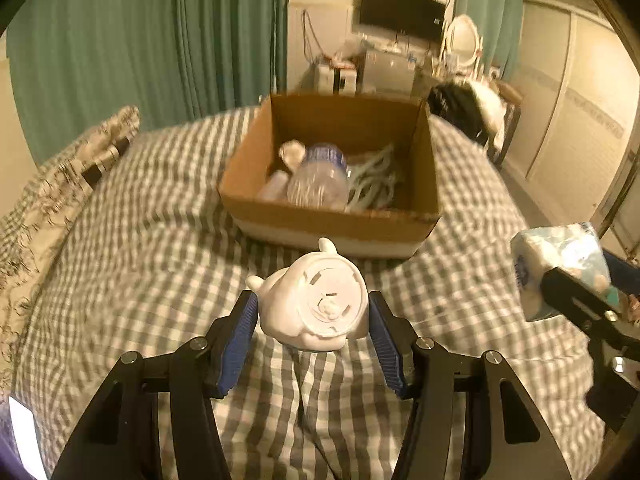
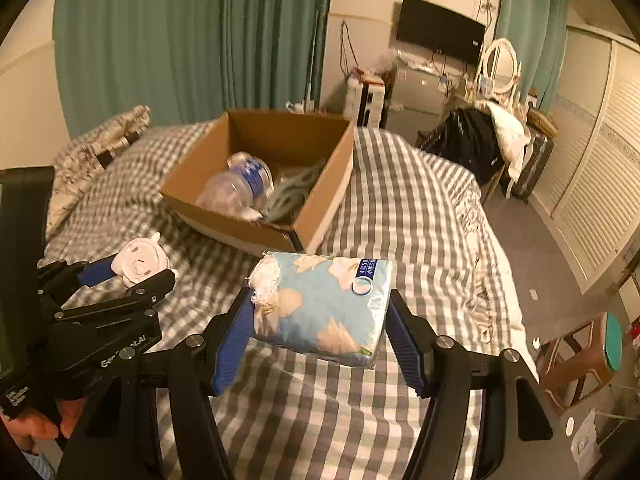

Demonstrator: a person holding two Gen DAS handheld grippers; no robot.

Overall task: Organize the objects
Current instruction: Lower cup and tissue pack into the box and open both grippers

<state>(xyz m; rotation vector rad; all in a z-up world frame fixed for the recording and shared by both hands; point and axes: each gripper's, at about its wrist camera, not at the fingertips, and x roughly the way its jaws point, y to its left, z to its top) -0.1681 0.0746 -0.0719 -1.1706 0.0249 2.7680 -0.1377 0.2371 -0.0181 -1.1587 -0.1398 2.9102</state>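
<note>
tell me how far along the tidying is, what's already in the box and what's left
Done: a water bottle and pale cords lie in the cardboard box. In hand: the left gripper holds a white figurine, the right gripper a tissue pack. Left: dropping both in.

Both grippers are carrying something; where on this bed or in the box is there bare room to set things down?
Bare checked bedspread lies right of the cardboard box, and between box and patterned pillow. Inside the box, only the strip along the far wall looks free; the water bottle and pale blue-grey bundle crowd the near part.
</note>
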